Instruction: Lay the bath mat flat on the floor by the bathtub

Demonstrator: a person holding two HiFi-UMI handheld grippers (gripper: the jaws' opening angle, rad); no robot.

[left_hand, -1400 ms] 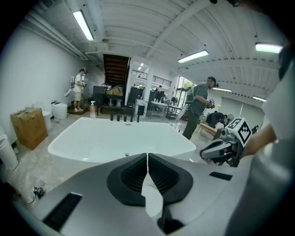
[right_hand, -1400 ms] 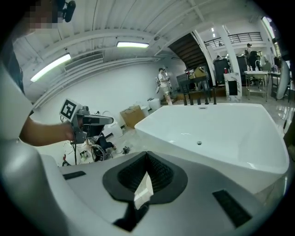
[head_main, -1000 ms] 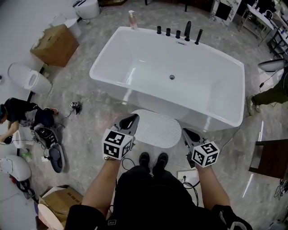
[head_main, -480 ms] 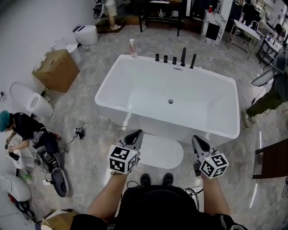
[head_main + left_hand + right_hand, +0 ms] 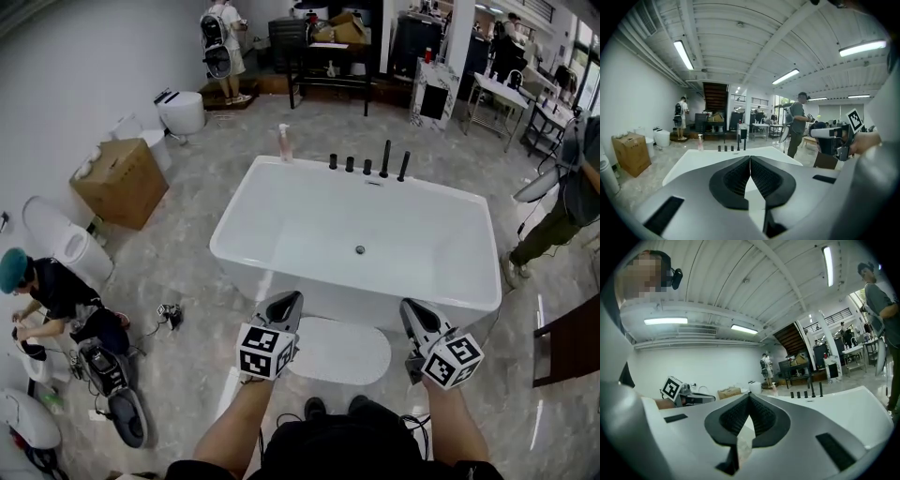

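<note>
The white oval bath mat (image 5: 339,351) lies flat on the grey floor against the near side of the white bathtub (image 5: 309,225), just beyond the person's feet. My left gripper (image 5: 289,302) hovers over the mat's left end, shut with nothing between its jaws. My right gripper (image 5: 412,309) hangs past the mat's right end, shut and empty too. In the left gripper view the jaws (image 5: 750,159) meet in front of the tub rim (image 5: 698,161). The right gripper view shows its jaws (image 5: 749,397) closed, with the tub (image 5: 853,408) behind them.
Black taps (image 5: 367,164) and a pink bottle (image 5: 284,142) stand at the tub's far rim. A cardboard box (image 5: 122,183) and toilets (image 5: 183,111) line the left wall. A person crouches at left (image 5: 47,291); another stands at right (image 5: 562,206). A dark bench (image 5: 572,342) sits right.
Both grippers have risen away from the floor, still shut. The mat stays flat by the tub. The head view has tilted up and takes in more of the room.
</note>
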